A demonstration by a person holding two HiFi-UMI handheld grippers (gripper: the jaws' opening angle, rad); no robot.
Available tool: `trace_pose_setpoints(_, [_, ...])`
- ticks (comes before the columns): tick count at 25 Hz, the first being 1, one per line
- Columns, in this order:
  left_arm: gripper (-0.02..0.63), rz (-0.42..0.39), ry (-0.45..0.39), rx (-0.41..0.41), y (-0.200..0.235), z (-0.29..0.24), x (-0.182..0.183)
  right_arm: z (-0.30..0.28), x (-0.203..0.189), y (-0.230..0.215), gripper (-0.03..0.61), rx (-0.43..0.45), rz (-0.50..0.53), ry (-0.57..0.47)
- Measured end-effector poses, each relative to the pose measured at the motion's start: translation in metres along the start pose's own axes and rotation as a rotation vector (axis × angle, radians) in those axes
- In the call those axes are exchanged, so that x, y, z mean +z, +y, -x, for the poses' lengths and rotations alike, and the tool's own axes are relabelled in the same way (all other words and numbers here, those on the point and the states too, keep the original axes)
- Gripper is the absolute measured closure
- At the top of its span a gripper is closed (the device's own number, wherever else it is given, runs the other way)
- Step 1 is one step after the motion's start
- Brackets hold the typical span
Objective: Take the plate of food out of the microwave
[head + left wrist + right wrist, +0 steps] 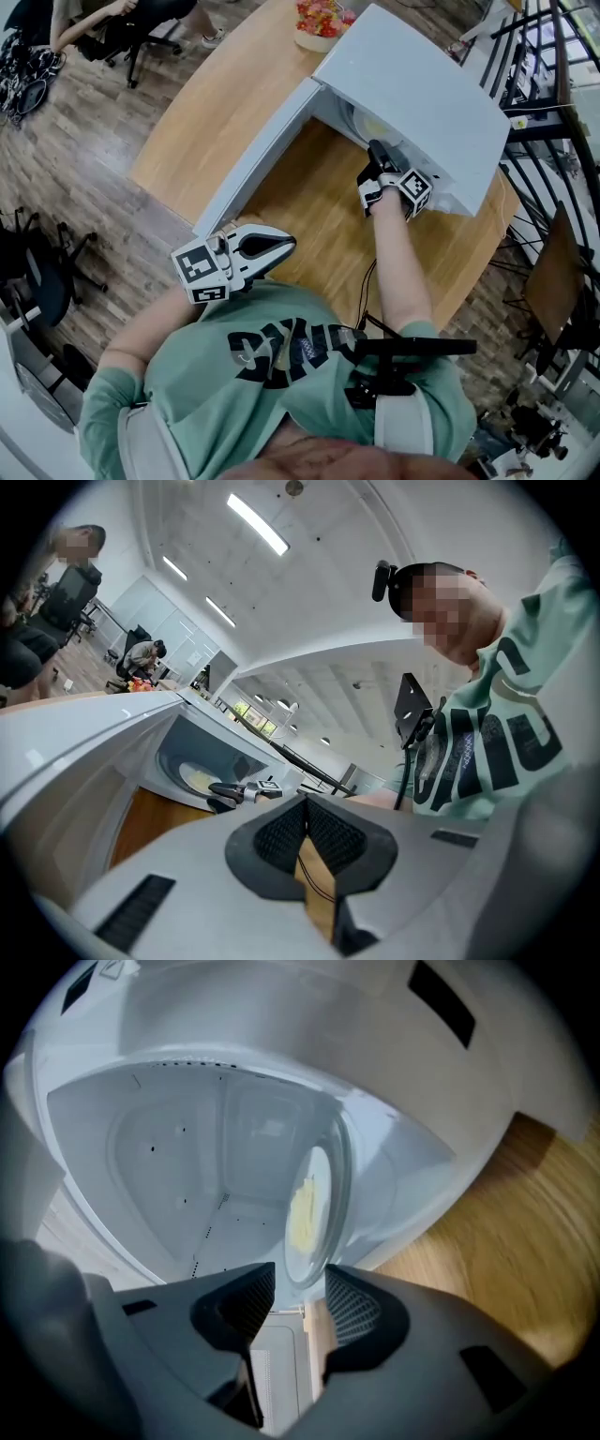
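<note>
A white microwave (412,84) stands on the wooden table (309,206) with its door (258,155) swung wide to the left. Inside, a glass plate (314,1204) carries pale yellow food (302,1213). My right gripper (300,1297) is at the cavity's mouth with its jaws apart. The plate's near rim sits just at the gap between them, and the pads do not press on it. The head view shows that gripper (375,150) reaching into the opening beside the plate (370,127). My left gripper (281,246) hangs back near my chest, off the table's edge, shut and empty.
A bowl of colourful food (321,21) sits on the table behind the microwave. A black metal rack (553,84) stands at the right. At the top left a person (84,23) sits on an office chair. A cable runs down from my right arm.
</note>
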State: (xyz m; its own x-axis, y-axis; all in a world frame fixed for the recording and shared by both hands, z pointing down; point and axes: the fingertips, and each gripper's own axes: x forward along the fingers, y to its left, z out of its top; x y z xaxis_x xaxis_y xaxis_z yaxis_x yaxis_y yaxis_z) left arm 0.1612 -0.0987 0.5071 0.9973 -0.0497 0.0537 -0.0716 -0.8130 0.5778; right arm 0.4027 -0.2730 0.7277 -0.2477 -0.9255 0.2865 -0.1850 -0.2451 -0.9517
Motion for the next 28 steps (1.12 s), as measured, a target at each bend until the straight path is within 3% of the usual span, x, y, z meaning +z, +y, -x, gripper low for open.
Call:
trace_pose_setpoints(7, [0.607,0.008,-0.010,0.009,0.002,0.007,-0.002,0.002,-0.001,0.001,0.413,0.030,-0.083,-0.039])
trace_pose_setpoints(12, [0.607,0.019,-0.021,0.014,0.004,0.011,-0.002,0.004,0.001,0.009,0.413,0.036,-0.031,-0.041])
trace_pose_setpoints(24, [0.607,0.033,-0.030,0.022,0.003,0.016,-0.004,-0.001,0.013,0.011,0.413,0.042,-0.053,-0.098])
trace_pose_setpoints(28, [0.607,0.034,-0.036,0.026,0.005,0.018,-0.003,-0.001,0.023,0.010,0.413,0.001,-0.019,-0.130])
